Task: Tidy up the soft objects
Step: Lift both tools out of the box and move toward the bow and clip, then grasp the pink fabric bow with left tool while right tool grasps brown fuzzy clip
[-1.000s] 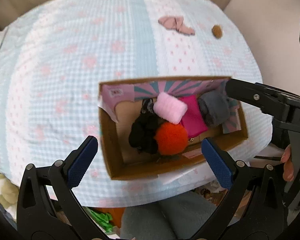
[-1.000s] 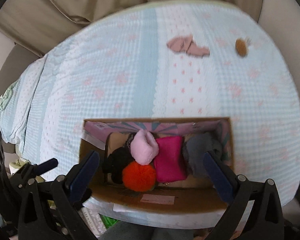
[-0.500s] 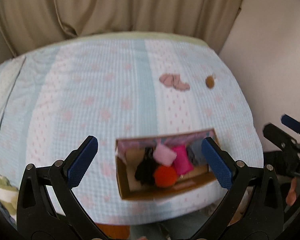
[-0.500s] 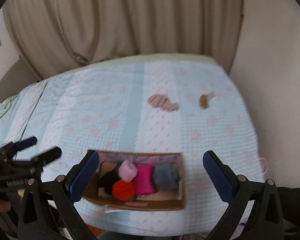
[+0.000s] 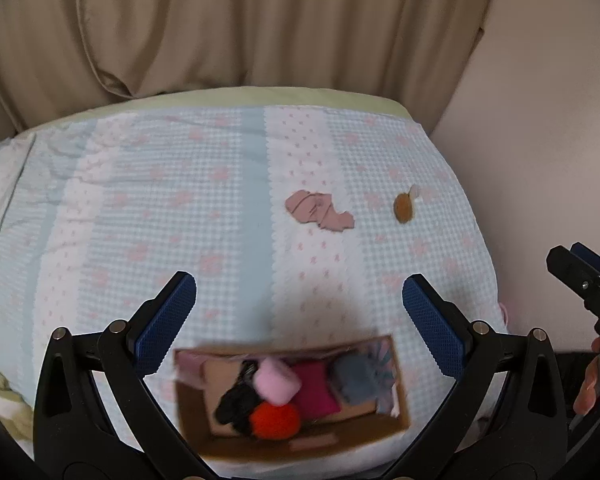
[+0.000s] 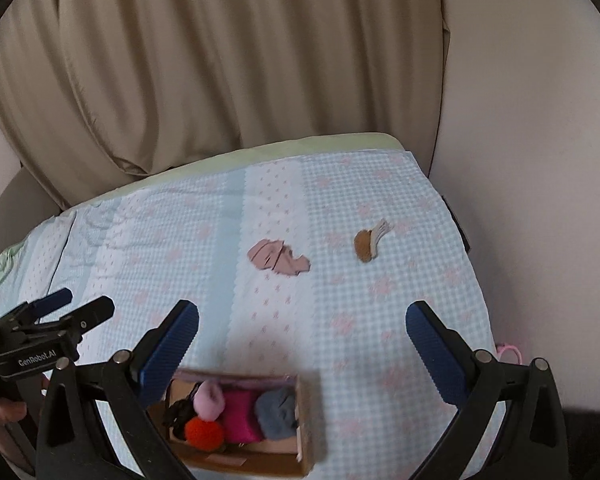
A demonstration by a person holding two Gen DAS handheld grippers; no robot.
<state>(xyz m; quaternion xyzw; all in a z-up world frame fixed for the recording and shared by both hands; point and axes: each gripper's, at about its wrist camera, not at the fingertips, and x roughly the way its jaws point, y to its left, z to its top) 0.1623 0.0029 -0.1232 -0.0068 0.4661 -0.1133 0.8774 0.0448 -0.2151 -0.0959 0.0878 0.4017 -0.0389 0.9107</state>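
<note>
A cardboard box [image 5: 398, 396] [image 6: 306, 420] sits at the near edge of the bed. It holds a black item [image 5: 232, 404], a light pink roll [image 5: 276, 382], an orange pom-pom [image 5: 274, 420], a magenta piece [image 5: 314, 390] and a grey piece [image 5: 356, 376]. A pink cloth [image 5: 318, 210] [image 6: 278, 258] and a small brown item [image 5: 403, 206] [image 6: 366, 242] lie farther back on the bed. My left gripper [image 5: 298, 324] is open and empty, held high above the box. My right gripper [image 6: 300, 344] is open and empty, also high above the bed.
The bed has a light blue and pink checked cover [image 5: 140, 220]. Beige curtains [image 5: 240, 28] hang behind it and a pale wall [image 6: 540, 180] is on the right. The left gripper also shows in the right wrist view [image 6: 66, 310].
Both grippers have pulled up and back from the box, so the box looks smaller and lower and the curtains show. Both stay open and empty.
</note>
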